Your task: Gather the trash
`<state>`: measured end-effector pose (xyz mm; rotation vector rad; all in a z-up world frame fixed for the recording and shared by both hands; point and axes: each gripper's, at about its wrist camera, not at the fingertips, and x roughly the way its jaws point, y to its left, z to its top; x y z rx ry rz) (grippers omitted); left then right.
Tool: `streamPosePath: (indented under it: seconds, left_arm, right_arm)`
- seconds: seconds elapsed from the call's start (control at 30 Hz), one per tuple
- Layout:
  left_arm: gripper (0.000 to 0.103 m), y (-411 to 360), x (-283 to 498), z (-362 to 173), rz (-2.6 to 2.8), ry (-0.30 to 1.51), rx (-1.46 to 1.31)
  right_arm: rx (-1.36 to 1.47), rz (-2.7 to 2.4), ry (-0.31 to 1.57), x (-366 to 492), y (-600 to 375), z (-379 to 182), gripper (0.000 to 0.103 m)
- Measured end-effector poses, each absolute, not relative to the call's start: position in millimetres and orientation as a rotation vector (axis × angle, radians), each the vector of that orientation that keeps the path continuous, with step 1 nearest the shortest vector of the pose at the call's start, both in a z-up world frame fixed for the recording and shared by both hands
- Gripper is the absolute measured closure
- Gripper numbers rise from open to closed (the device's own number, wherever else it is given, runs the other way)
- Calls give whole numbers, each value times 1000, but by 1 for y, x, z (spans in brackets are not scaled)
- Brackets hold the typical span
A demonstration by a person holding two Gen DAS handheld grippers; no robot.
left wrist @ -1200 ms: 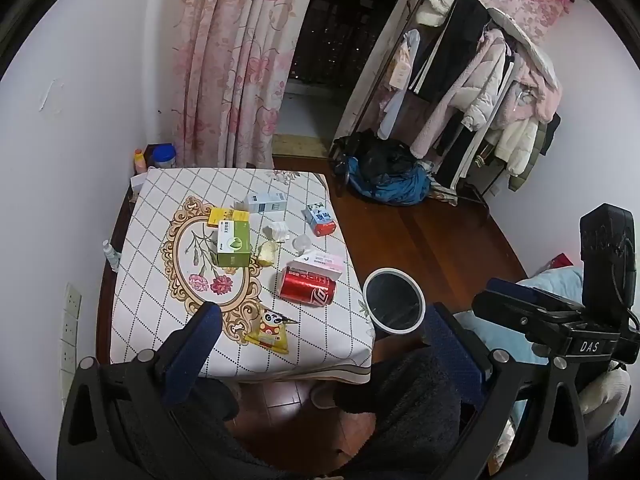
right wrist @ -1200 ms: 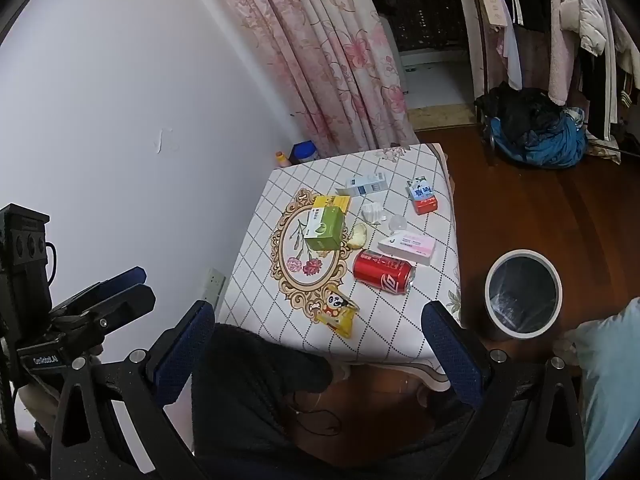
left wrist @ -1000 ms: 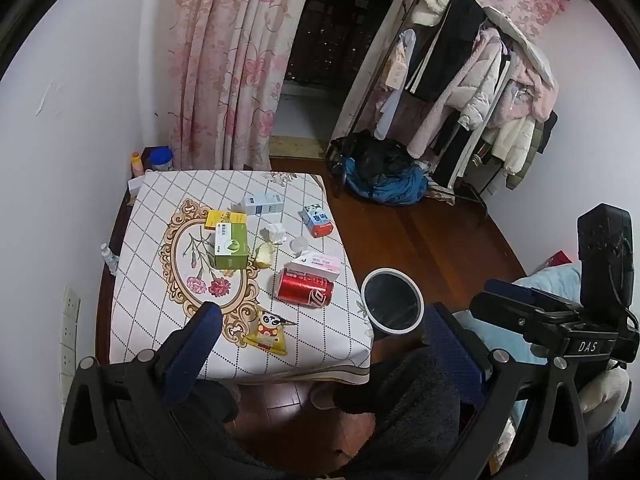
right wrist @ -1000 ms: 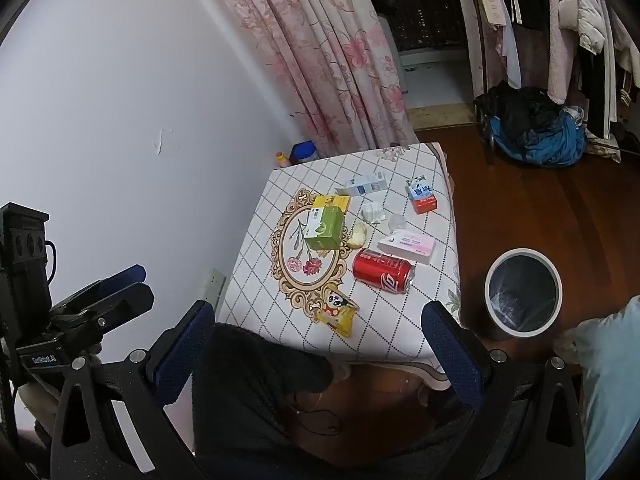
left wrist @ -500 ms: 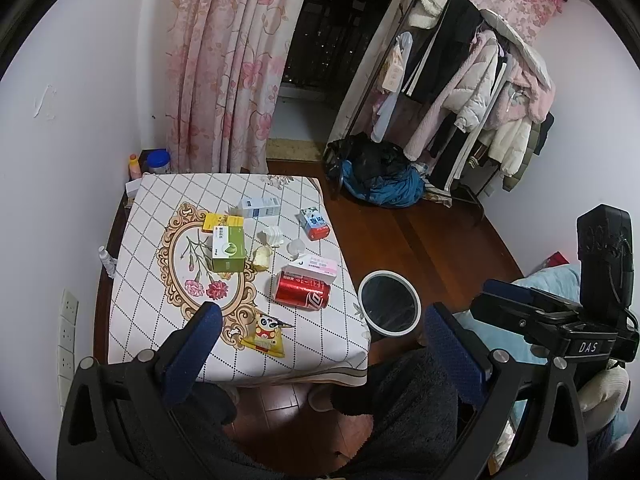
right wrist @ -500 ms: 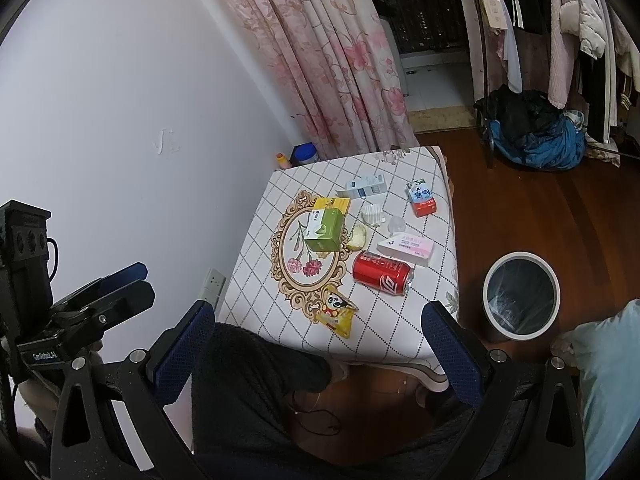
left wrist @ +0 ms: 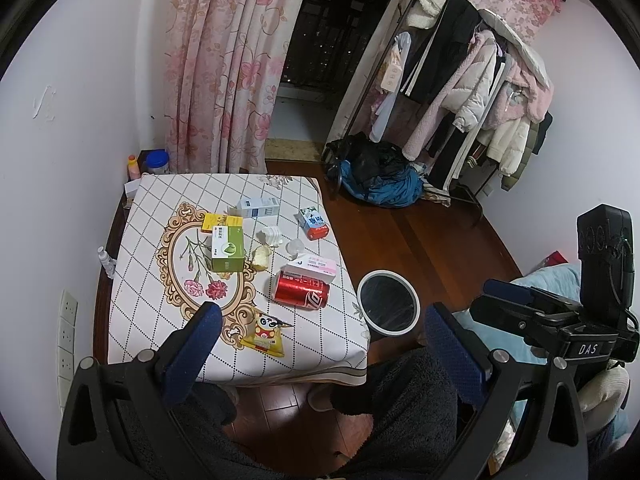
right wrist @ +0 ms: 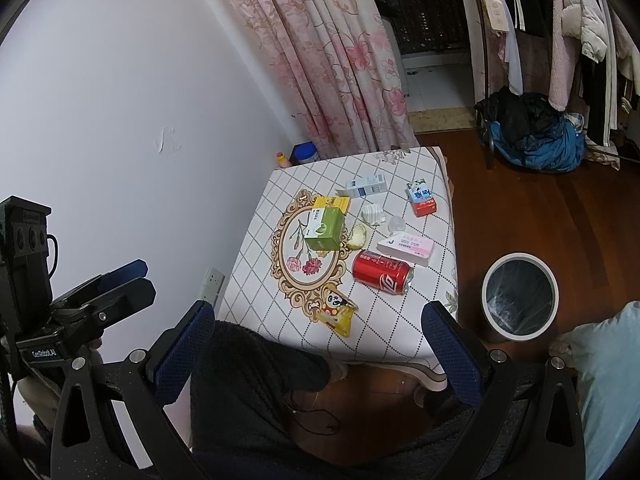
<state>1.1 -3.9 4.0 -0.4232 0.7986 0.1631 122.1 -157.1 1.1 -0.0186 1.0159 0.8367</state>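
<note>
A small table with a checked cloth (left wrist: 168, 196) carries litter: a red cola can (left wrist: 302, 290) lying on its side, a yellow snack packet (left wrist: 264, 332), a green box (left wrist: 227, 248), a pink-and-white box (left wrist: 314, 266), a blue-and-white box (left wrist: 258, 207), a small red-and-blue carton (left wrist: 314, 222) and a crumpled tissue (left wrist: 270, 236). A round bin with a black liner (left wrist: 388, 308) stands on the floor to the table's right. My left gripper (left wrist: 322, 314) and right gripper (right wrist: 318, 312) hover open and empty above the person's lap, short of the table's near edge. From the right wrist, the can (right wrist: 382, 272) and bin (right wrist: 520, 298) show too.
A white wall runs along the table's left, with sockets (left wrist: 66, 332) low down. Pink curtains (left wrist: 224, 64) hang behind it. A loaded clothes rack (left wrist: 472, 92) and a blue bundle (left wrist: 380, 184) stand at the back right. Wooden floor (left wrist: 432, 248) lies around the bin.
Both views have drifted slightly, and the table sits a little farther off in the left wrist view. Nothing on the table has moved, and both grippers stay open.
</note>
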Motion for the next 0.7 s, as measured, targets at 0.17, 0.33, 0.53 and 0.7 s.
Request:
streamPosePath:
  seconds: [0.17,0.33,0.53,0.7]
  left_arm:
    - [0,-4,1,4,162,799,-424]
    - [0,-3,1,3,160,798,-424]
    - [0,-3,1,4,160,798,-425]
    - [0,-3,1,4,161,798,-424]
  right_arm:
    - [-22,836,1012,121,-158,3,0]
    - [-25,836,1012,121,-157,4,0]
    - [-25,836,1011,121,-158,4,0]
    - [-25,836,1009,120,-158,5,0]
